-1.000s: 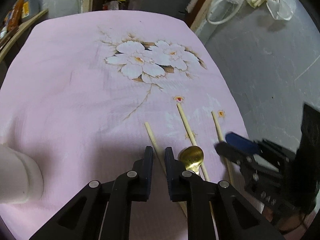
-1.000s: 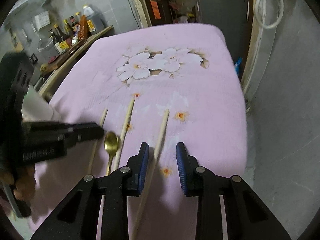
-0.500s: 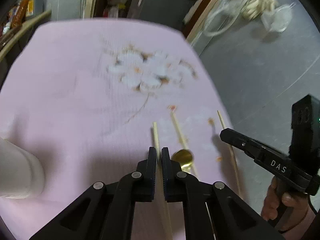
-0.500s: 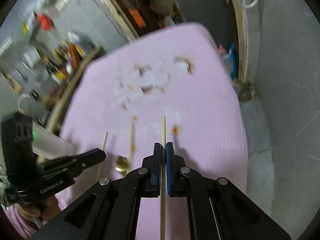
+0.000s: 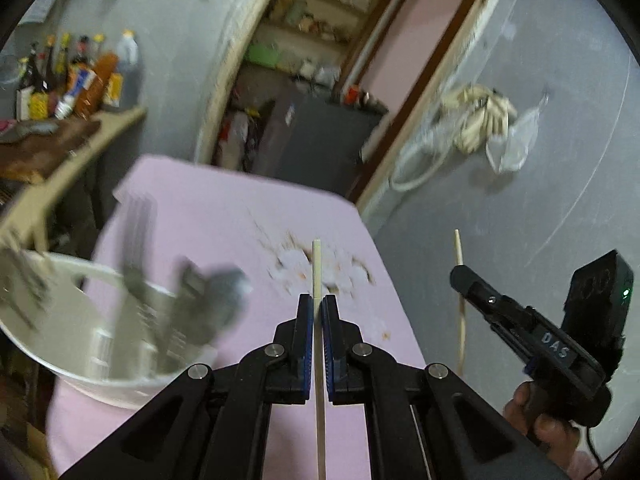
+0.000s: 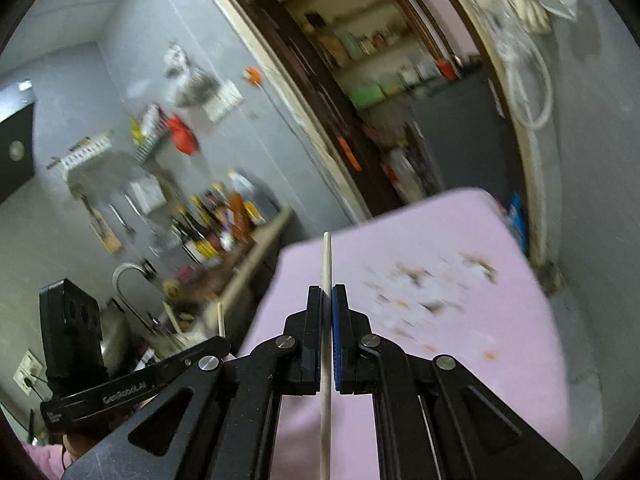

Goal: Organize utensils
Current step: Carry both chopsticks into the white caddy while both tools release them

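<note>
Chopsticks (image 5: 317, 268) (image 6: 327, 260) stand clamped upright, one in each tool (image 5: 318, 308) (image 6: 327, 300).

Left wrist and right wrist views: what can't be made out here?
- Left wrist view: the utensils in the white holder are motion-blurred, so type and count are unclear.
- Left wrist view: the left gripper hides part of its chopstick; the lower end is cut off by the frame.
- Right wrist view: the right gripper clamps a chopstick likewise cut off; the tablecloth print is blurred.
</note>
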### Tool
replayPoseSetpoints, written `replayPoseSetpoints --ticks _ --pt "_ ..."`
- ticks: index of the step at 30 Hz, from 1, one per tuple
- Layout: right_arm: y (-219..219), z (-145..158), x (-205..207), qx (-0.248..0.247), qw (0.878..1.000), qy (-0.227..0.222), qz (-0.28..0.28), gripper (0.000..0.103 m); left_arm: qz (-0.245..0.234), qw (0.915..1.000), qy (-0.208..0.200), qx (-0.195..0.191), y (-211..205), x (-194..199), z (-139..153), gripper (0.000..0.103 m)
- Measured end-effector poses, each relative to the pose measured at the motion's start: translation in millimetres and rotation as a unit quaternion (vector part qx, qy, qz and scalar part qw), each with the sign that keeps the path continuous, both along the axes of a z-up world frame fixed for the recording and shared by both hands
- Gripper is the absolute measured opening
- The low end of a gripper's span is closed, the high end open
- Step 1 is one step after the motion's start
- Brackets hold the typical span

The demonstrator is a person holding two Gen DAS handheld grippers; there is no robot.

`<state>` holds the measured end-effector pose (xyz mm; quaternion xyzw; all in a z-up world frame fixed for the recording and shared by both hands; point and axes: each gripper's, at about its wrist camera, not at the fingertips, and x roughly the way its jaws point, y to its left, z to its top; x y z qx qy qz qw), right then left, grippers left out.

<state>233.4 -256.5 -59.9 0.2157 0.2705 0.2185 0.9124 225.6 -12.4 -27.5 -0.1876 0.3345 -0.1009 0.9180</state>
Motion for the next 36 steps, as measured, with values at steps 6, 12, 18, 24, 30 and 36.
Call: replayPoseSetpoints --ticks 6,12,18,24,30,36 --pt "68 40 7 0.034 0.998 -0.061 0.009 0.004 0.029 0.9986 -0.044 -0.005 68 -18 48 0.005" --pt "131 64 16 0.058 0.991 -0.122 0.006 0.004 0.073 0.9928 -0.095 0.009 132 -21 79 0.005" --pt "167 60 22 0.079 0.986 -0.144 -0.032 0.004 0.109 0.9853 -0.128 0.031 175 -12 74 0.005" --pt "188 44 15 0.034 0.982 -0.163 -0.092 0.004 0.129 0.9799 -0.146 0.044 193 -6 50 0.005" --pt "196 29 11 -0.002 0.98 -0.161 -0.113 0.004 0.134 0.977 -0.153 0.063 189 0 24 0.005" --pt "194 14 9 -0.001 0.98 -0.154 -0.122 0.004 0.127 0.9774 -0.15 0.079 177 -1 5 0.005"
